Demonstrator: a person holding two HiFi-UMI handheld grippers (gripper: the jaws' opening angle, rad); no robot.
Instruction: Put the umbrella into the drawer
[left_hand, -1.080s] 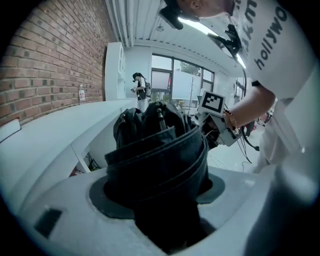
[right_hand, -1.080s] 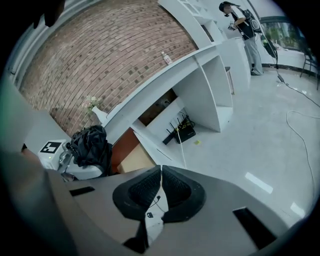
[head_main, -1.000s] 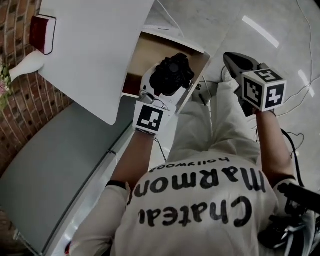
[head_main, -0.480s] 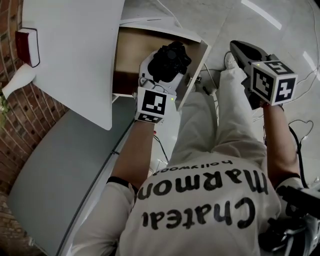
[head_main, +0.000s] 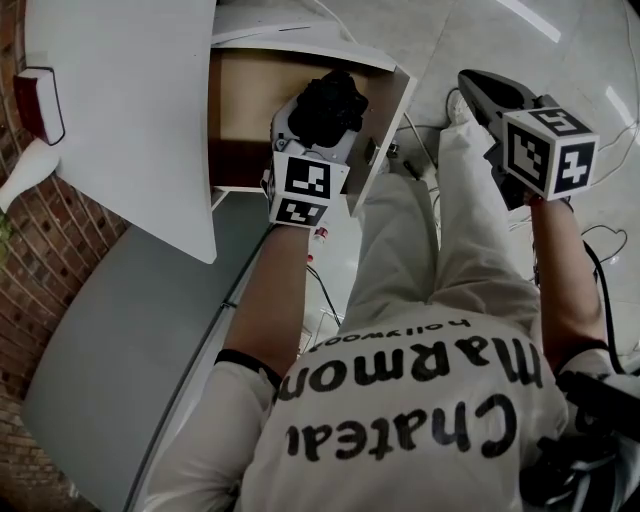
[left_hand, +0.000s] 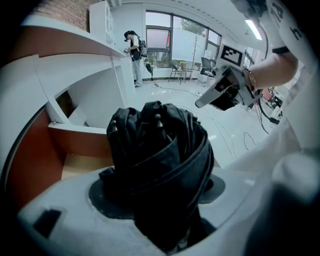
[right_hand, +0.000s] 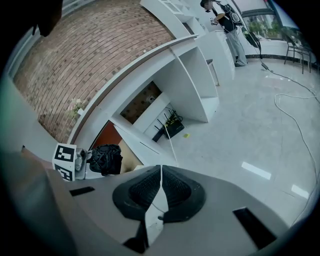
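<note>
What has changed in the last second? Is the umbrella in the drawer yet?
The left gripper has come down with the folded black umbrella, moving in from the front corner of the open drawer to above its inside. The umbrella is not yet released. The left grip is unchanged, the right gripper is still shut, empty and off to the side, and the drawer is still open.
</note>
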